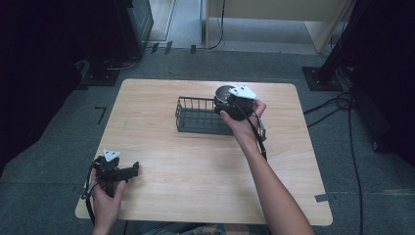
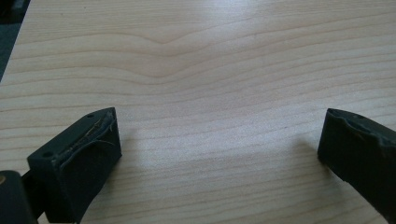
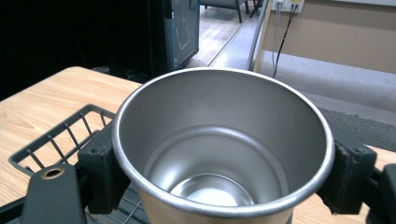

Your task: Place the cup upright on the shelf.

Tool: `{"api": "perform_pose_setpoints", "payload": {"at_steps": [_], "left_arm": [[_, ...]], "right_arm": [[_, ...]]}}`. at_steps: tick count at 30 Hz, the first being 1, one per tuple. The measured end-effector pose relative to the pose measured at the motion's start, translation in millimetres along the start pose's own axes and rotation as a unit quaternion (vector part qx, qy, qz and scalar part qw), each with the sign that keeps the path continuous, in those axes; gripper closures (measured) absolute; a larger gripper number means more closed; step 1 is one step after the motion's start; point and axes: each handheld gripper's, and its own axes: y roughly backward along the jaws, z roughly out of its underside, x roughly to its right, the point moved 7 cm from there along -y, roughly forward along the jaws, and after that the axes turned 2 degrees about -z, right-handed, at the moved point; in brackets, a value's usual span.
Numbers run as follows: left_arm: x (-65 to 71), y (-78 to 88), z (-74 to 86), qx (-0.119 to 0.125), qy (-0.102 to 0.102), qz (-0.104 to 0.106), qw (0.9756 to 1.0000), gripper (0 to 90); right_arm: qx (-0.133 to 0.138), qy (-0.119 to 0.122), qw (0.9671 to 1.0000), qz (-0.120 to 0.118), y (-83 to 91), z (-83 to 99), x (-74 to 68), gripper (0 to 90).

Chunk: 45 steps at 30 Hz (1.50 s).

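Observation:
An empty, upright stainless steel cup (image 3: 219, 154) is clamped by its rim between the two black jaws of my right gripper (image 3: 223, 161), which is shut on it. From the high view, the cup (image 1: 223, 92) hangs over the right end of a black wire basket (image 1: 195, 117) in the middle of the table; whether it touches the basket I cannot tell. The basket's rim (image 3: 56, 135) lies below and left of the cup. My left gripper (image 1: 133, 169) rests at the table's near left corner, open, with bare wood between its fingers (image 2: 84, 154).
The light wooden table (image 1: 195, 171) has rounded corners. Grey carpet surrounds it, with cables (image 1: 337, 105) on the floor to the right. Dark equipment stands (image 1: 112, 63) sit behind the far left corner and at the far right.

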Motion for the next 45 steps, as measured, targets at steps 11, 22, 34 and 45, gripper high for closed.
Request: {"api": "perform_pose_setpoints", "payload": {"at_steps": [11, 22, 34, 45], "left_arm": [[0.0, 0.0, 0.0, 0.0, 0.0, 0.0, 1.0, 0.0], [0.0, 0.0, 0.0, 0.0, 0.0, 0.0, 1.0, 0.0], [0.0, 0.0, 0.0, 0.0, 0.0, 0.0, 1.0, 0.0], [0.0, 0.0, 0.0, 0.0, 0.0, 0.0, 1.0, 0.0]], "right_arm": [[-0.031, 0.0, 0.9995, 0.0, -13.1, 10.2, 4.8, 18.0], [-0.041, 0.001, 0.9992, -0.001, -20.5, 10.0, 8.1, 18.1], [-0.063, 0.001, 0.998, -0.004, -27.1, 29.6, 9.1, 18.0], [-0.08, 0.016, 0.9967, -0.003, -26.1, 35.7, 10.4, 17.8]]}}
